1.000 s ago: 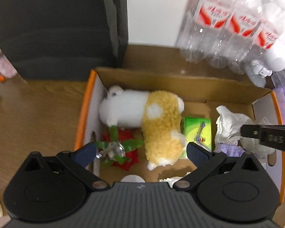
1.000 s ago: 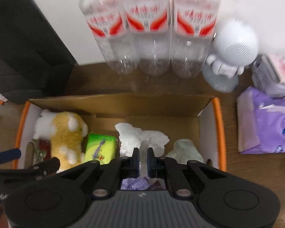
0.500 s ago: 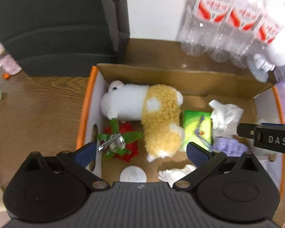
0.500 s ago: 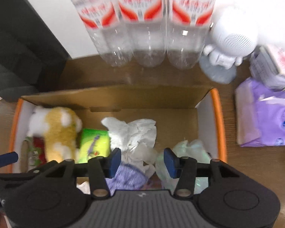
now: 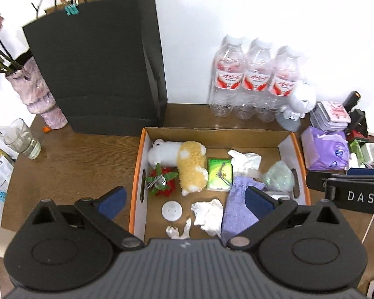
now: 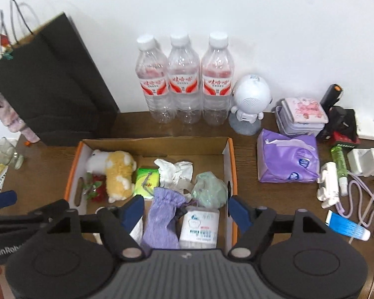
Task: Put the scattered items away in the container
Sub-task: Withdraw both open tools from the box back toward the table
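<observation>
Both tools are spread and empty, right tool (image 6: 185,206) opening over the purple pouch (image 6: 162,220) lying in the box (image 6: 233,164). Left tool (image 5: 184,198) could clip its orange edge going back.

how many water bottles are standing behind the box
3, upright in a row against the wall behind the cardboard box: left bottle, middle bottle, right bottle. More could be hidden behind them.

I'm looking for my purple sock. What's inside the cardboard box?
Inside the cardboard box: the purple sock, a plush dog, a green packet, crumpled tissues, a green bag and a cotton swab tub. Whatever lies underneath them is covered.
</observation>
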{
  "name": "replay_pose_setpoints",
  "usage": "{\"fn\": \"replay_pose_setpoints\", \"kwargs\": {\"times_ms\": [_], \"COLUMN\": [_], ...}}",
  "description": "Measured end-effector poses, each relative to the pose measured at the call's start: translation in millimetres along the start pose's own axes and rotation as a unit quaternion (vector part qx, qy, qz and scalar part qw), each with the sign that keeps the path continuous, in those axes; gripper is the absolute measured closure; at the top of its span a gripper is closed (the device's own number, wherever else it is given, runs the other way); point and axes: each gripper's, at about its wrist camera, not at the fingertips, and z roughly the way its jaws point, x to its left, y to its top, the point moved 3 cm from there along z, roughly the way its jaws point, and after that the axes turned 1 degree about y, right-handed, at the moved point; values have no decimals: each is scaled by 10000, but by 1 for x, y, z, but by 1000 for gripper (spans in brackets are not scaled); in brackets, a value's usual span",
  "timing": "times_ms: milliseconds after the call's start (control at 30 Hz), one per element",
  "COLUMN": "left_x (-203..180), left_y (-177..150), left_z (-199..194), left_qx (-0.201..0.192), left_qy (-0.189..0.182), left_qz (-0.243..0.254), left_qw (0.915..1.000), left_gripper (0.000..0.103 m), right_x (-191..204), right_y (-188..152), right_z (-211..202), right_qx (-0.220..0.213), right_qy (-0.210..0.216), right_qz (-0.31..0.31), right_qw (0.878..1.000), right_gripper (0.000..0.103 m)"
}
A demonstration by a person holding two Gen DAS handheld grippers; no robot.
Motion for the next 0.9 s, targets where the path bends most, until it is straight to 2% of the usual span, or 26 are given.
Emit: {"fn": "replay_pose_setpoints", "kwargs": {"times_ms": [200,333,533,733,833,900], "left_x": [-3,-6,-3,0,0,0], "left_y": [-9,-16,-51,-90,-108,-124], "left_z": [-31,-44,-16,10,18,24], "left_qx": [-194,-356,-613,-1386,-1942,-2341], "left_qy": [-70,-117,-170,-100,19,-44], "left_qz": [-26,21,28,176,253,195], "left_qw": [9998,9993,9980,9901,9806,9720], "left_gripper": [0,0,0,0,0,0], "right_x": [8,8,3,-2,-5,-9], "right_y": [-16,-22,-46,-86,-107,-122], "right_z": [-41,-52,-38,-7,2,8], "right_qx": [-215,-339,-701,-1428,-1956,-2280], "right_qy": [8,54,196,198,237,338], "right_qz": [-97,-30,-37,-117,-221,-186], "right_qw": [9997,9994,9973,9895,9801,9729], "right_gripper": [28,27,25,20,19,17]}}
